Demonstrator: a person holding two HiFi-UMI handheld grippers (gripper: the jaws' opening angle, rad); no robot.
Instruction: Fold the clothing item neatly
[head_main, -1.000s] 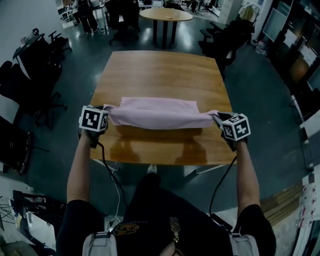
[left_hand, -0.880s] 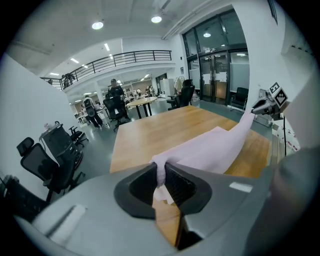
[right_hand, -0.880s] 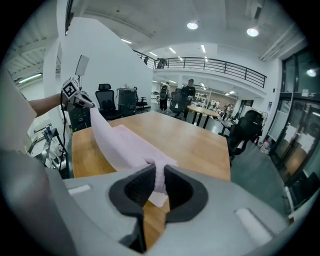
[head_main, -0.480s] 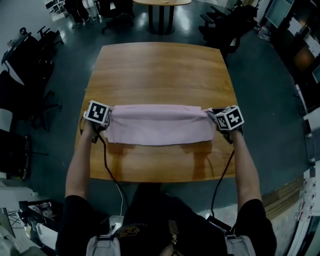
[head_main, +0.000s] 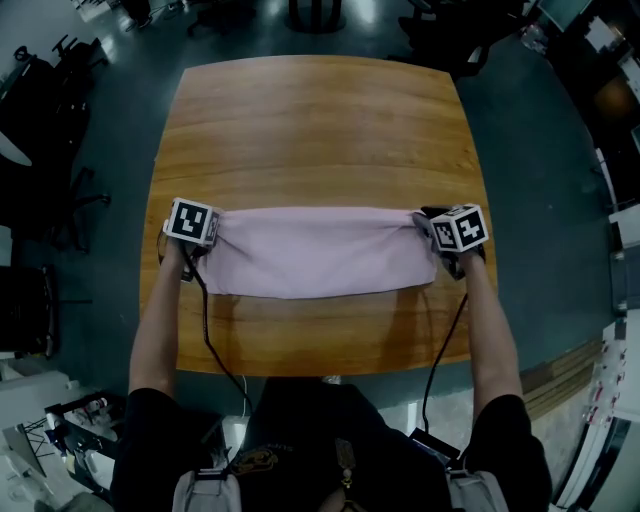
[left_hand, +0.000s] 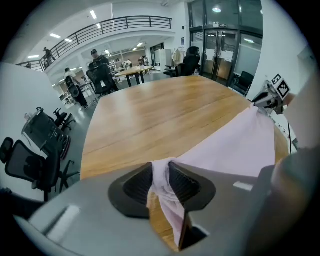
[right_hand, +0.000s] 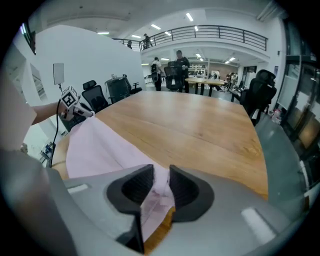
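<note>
Your pink garment (head_main: 318, 252) lies folded in a band across the bench (head_main: 320, 120), mid-frame. Your left gripper (left_hand: 160, 177) is opening, a bunched corner pinched between its jaws; the right gripper (right_hand: 161, 182) is opening, cloth slack between its jaws. Let go evenly and lift straight up

A wooden table (head_main: 320, 130) lies under the left tongs (head_main: 208, 235) and the right tongs (head_main: 432, 232) and spreads ahead of both. Black office chairs (head_main: 55, 195) stand on the dark floor (head_main: 540, 200), well off to the left of the left tongs. Far ahead of the tongs, past the table's far edge, people (right_hand: 177, 62) stand by another table (right_hand: 205, 81) under a railed balcony (right_hand: 220, 32), and glass doors (left_hand: 225, 45) rise ahead and to the right of the left tongs
</note>
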